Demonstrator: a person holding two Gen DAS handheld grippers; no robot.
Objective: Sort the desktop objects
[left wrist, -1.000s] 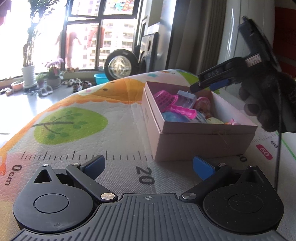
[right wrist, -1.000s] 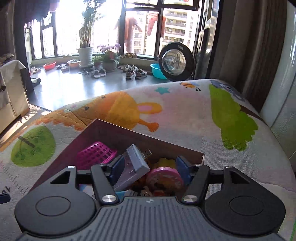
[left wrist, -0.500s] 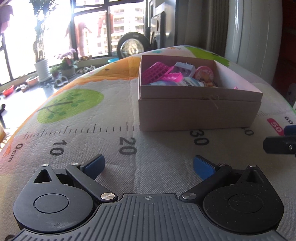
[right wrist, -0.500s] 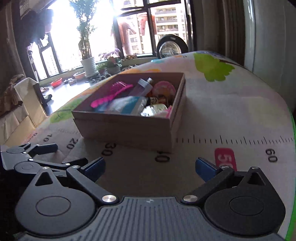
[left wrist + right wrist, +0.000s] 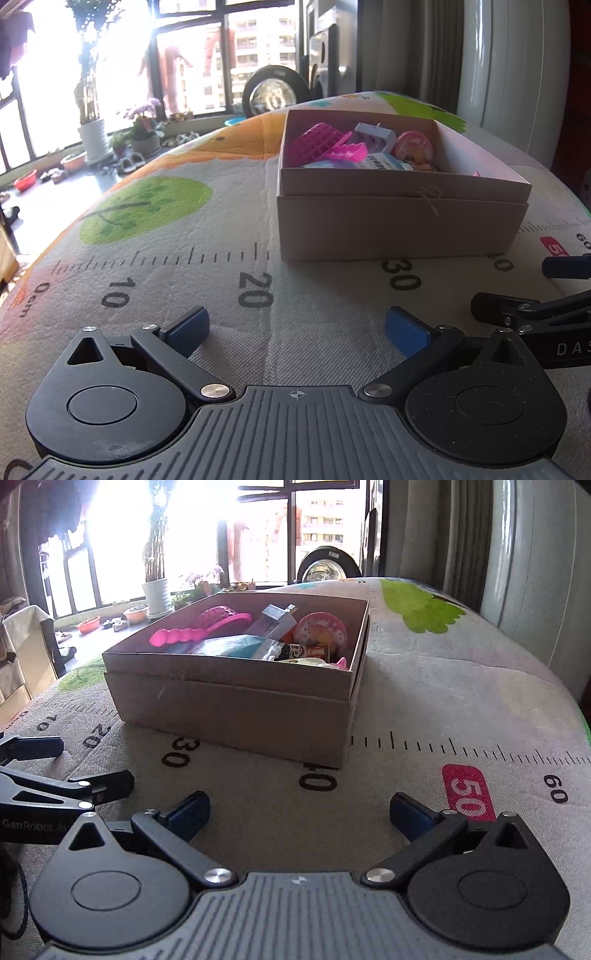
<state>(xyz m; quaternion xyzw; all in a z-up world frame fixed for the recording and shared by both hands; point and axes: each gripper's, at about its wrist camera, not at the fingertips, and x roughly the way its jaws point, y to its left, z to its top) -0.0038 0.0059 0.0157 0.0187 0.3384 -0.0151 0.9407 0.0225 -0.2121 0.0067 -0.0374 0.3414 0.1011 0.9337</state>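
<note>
My left gripper (image 5: 295,328) and right gripper (image 5: 299,812) both hang with fingers spread wide, empty — the cardboard box (image 5: 236,705) of toys sits straight ahead on the worktop (image 5: 461,686), roughly between them, neither clearly nearer.

My blue finger pads (image 5: 188,326) hang over a grey mat (image 5: 184,229) printed with black ruler numbers, a green tree and an orange patch, while the tan cardboard box (image 5: 236,709) holds a pink basket (image 5: 314,142), a pink round toy (image 5: 321,629) and a grey-lilac adapter (image 5: 273,618).
</note>
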